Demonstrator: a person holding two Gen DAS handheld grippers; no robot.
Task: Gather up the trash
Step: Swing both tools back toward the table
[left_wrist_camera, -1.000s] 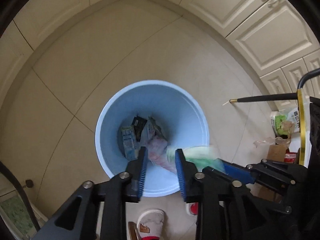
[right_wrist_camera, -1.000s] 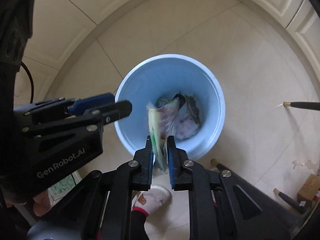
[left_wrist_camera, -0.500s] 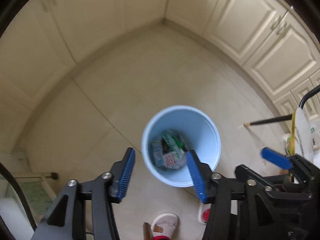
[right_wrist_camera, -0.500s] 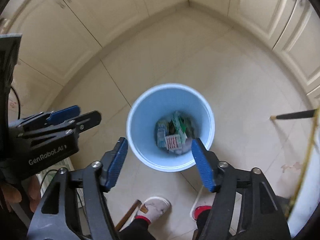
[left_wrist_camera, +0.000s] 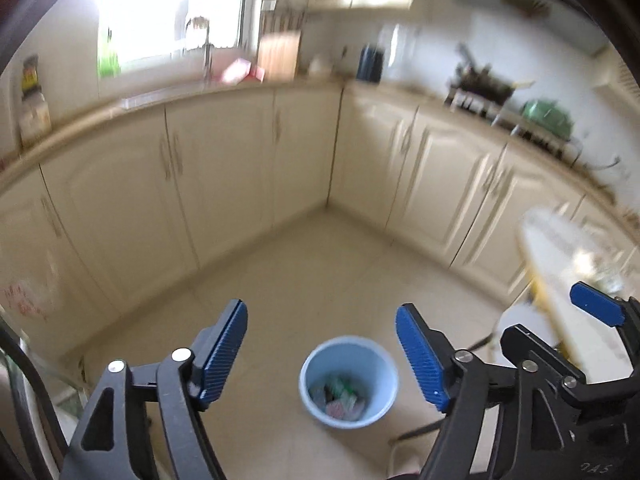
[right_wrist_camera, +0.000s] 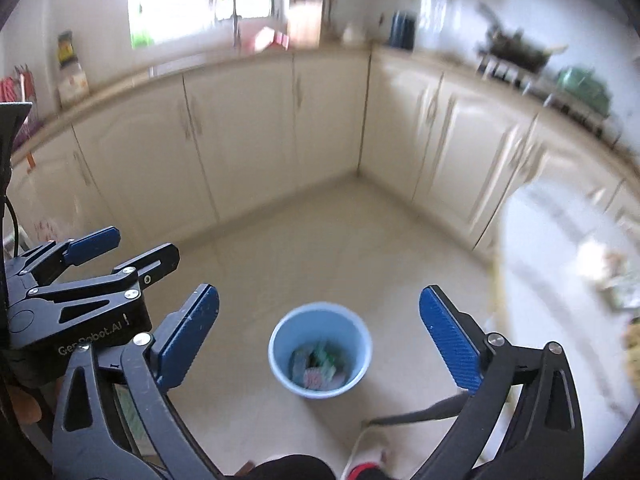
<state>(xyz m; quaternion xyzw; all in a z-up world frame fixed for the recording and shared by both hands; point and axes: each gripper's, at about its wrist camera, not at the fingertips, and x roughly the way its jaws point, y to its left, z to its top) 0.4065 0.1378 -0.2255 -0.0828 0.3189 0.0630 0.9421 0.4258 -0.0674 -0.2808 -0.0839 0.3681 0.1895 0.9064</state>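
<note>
Kitchen floor (left_wrist_camera: 304, 280), blue bin (right_wrist_camera: 320, 350) of trash (right_wrist_camera: 318, 368) below 2 empty, just-opened grippers (left_wrist_camera: 322, 354).

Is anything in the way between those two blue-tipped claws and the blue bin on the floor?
Nothing visible. The blue bin stands on bare floor tiles, with wrappers in it. Both the left gripper and the right gripper are open and empty, with only clear air between their fingers and the bin's open top.

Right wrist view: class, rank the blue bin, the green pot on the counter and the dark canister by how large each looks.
1. Blue bin
2. Green pot
3. Dark canister
The bin is nearer the camera and everything is blurred, so true sizes stay unsure.
</note>
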